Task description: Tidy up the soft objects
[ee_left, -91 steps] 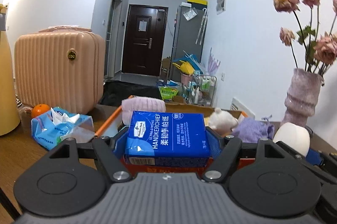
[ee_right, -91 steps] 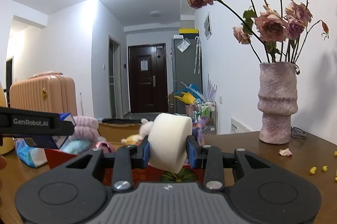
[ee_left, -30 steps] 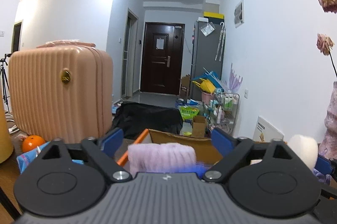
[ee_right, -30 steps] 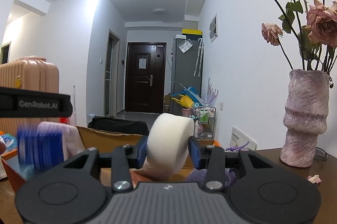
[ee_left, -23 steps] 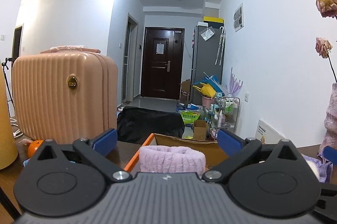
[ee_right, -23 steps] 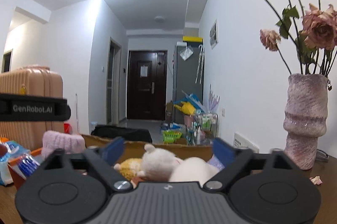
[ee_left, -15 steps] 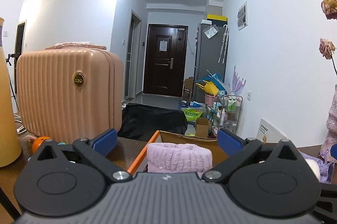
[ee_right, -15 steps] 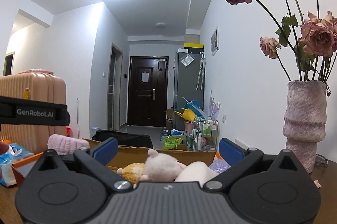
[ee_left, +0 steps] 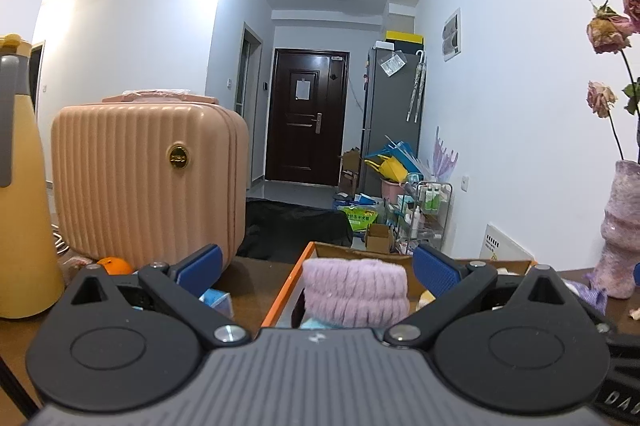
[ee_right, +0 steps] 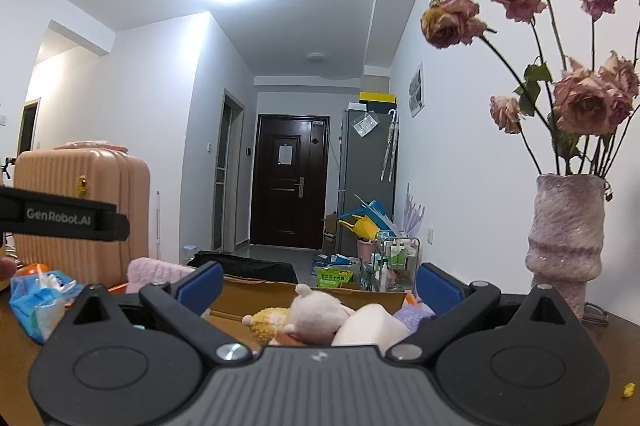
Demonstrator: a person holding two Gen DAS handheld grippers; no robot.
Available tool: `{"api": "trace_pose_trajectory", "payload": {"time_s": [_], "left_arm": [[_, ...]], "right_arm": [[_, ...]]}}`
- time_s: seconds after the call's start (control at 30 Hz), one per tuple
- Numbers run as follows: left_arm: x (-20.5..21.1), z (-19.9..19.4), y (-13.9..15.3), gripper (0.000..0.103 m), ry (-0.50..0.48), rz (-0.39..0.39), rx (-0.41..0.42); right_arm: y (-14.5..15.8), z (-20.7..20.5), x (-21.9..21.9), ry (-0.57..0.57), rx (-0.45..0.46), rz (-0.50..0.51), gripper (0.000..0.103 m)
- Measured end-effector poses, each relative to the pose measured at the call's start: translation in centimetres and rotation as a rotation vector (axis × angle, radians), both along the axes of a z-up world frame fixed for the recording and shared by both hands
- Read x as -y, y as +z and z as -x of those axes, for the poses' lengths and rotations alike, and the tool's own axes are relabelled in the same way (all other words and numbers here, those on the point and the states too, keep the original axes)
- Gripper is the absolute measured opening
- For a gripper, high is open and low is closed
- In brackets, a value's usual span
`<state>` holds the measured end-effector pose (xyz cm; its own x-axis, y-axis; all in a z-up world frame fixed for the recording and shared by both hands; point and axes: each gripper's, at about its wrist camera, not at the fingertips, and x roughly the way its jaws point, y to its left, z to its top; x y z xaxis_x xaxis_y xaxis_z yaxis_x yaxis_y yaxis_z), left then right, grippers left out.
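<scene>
An orange-rimmed cardboard box point(ee_left: 292, 286) holds soft things. A fuzzy lilac roll point(ee_left: 354, 292) stands at its near left; it also shows in the right wrist view point(ee_right: 154, 276). A white plush toy point(ee_right: 312, 314), a yellow plush point(ee_right: 266, 324), a white sponge roll point(ee_right: 370, 328) and a purple cloth point(ee_right: 412, 316) lie in the box point(ee_right: 256, 292). My left gripper point(ee_left: 316, 266) is open and empty just before the lilac roll. My right gripper point(ee_right: 318, 278) is open and empty above the plush toys.
A pink ribbed suitcase point(ee_left: 148, 182) stands at the back left, with an orange point(ee_left: 114, 265) and a yellow flask point(ee_left: 20, 186) beside it. A blue tissue pack point(ee_right: 38, 296) lies left of the box. A purple vase of dried roses point(ee_right: 566, 242) stands on the right.
Three seconds ago the left gripper held a blue handkerchief pack and the right held the white sponge roll. Both have been let go into the box, and both grippers have drawn back open.
</scene>
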<state>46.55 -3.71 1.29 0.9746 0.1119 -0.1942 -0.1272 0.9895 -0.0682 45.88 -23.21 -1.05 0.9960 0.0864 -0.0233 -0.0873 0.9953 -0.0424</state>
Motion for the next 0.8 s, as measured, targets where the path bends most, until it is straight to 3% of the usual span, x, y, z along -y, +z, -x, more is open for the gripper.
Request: {"api": "trace_pose_trajectory", "payload": {"time_s": [0.8], "left_arm": [[-2.1, 13.6, -0.4, 0.103, -0.025, -0.059, -0.004]], "right_arm": [[0.7, 12.8, 2.6, 0.019, -0.052, 0.008, 0.103]]}}
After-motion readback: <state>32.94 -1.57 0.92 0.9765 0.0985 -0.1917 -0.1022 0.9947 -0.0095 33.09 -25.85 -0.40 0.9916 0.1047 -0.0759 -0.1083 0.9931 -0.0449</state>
